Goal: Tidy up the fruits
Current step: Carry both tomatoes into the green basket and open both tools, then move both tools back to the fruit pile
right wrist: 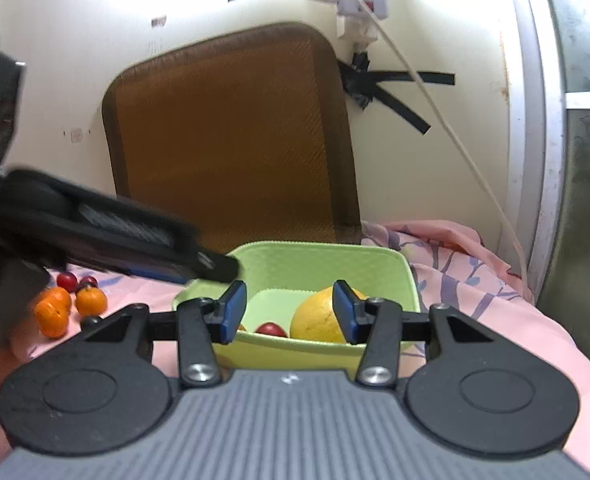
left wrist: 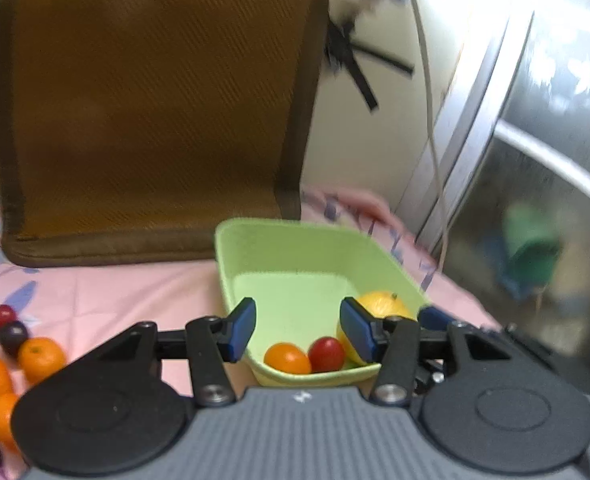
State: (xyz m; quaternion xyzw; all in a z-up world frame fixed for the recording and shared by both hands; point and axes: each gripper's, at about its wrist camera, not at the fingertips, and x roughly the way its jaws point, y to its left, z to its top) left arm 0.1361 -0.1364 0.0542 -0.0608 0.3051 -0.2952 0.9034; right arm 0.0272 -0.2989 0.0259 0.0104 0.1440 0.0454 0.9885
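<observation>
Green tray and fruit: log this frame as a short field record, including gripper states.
container: green tray on pink sheet
in tray: yellow citrus, small orange, red fruit
outside tray: oranges and dark plums, on the sheet to the tray's left
left gripper: open, empty, over the tray
right gripper: open, empty, at the tray's near edge

the basket (left wrist: 295, 248) sits on the bedsheet (left wrist: 135, 292), fruits inside; loose fruits (left wrist: 41, 354) lie left, the cushion (left wrist: 155, 100) behind.
</observation>
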